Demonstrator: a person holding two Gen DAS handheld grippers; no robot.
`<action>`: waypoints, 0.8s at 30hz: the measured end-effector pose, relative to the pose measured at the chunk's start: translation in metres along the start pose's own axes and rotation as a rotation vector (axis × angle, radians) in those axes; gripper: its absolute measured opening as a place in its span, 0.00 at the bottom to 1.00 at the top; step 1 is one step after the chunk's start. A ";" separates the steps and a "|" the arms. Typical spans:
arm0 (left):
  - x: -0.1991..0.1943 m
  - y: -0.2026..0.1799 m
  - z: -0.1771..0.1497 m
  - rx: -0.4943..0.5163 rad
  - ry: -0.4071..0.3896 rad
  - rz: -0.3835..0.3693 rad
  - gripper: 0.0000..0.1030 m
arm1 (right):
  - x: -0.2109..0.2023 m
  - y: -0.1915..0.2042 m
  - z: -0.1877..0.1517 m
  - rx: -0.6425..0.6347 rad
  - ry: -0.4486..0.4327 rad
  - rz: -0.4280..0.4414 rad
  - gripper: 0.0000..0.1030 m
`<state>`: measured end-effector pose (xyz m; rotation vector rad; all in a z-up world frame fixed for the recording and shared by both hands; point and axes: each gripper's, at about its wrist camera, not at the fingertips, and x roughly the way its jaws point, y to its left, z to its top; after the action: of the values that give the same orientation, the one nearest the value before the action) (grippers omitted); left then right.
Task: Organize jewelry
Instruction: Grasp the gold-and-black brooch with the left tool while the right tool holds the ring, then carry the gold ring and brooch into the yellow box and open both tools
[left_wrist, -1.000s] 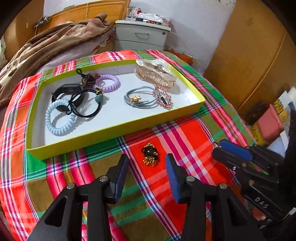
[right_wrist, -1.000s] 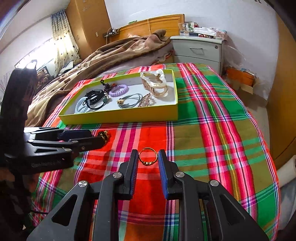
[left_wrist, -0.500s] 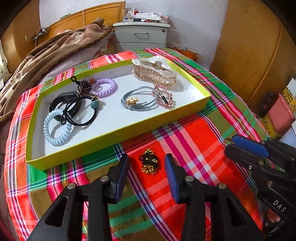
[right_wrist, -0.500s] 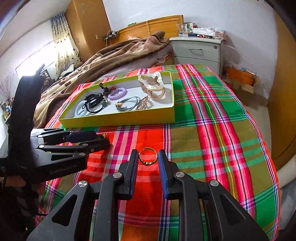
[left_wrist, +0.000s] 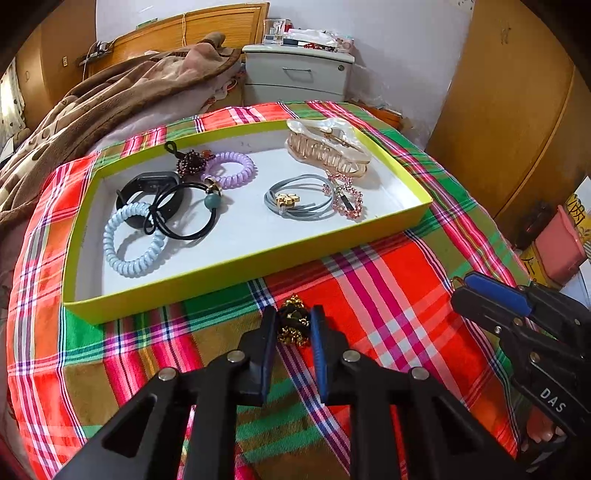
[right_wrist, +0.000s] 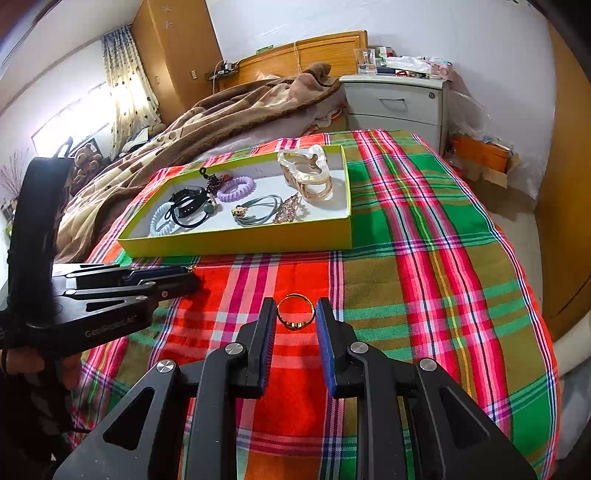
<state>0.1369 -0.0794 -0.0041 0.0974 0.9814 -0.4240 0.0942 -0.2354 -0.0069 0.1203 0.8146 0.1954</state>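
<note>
A black hair tie with gold charms (left_wrist: 293, 324) lies on the plaid cloth just in front of the yellow-green tray (left_wrist: 258, 260). My left gripper (left_wrist: 293, 326) has closed in on it, jaws touching both its sides. A gold ring (right_wrist: 295, 313) sits between the jaws of my right gripper (right_wrist: 295, 317), which is shut on it just above the cloth. The tray also shows in the right wrist view (right_wrist: 236, 242), holding several hair ties, a black band, a beige claw clip (left_wrist: 327, 149) and a pink beaded piece (left_wrist: 345, 199).
The plaid cloth (right_wrist: 424, 280) covers the bed end. A brown blanket (left_wrist: 92, 107) is heaped behind the tray. A grey nightstand (left_wrist: 297, 75) stands at the back and a wooden wardrobe (left_wrist: 517, 110) on the right. Pink and yellow items (left_wrist: 557, 247) sit on the floor at right.
My left gripper has moved forward over the black hair tie and its jaws have closed from wide open onto it. My right gripper has stayed around the gold ring.
</note>
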 end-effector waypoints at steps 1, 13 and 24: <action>-0.002 0.001 -0.001 -0.005 -0.003 0.001 0.19 | 0.000 0.001 0.001 -0.001 -0.001 0.001 0.22; -0.035 0.027 -0.006 -0.080 -0.060 -0.002 0.18 | -0.003 0.019 0.016 -0.038 -0.025 0.023 0.22; -0.059 0.064 0.001 -0.142 -0.117 0.028 0.19 | 0.014 0.049 0.049 -0.093 -0.029 0.058 0.22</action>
<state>0.1342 -0.0028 0.0379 -0.0414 0.8906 -0.3293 0.1332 -0.1858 0.0254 0.0588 0.7728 0.2849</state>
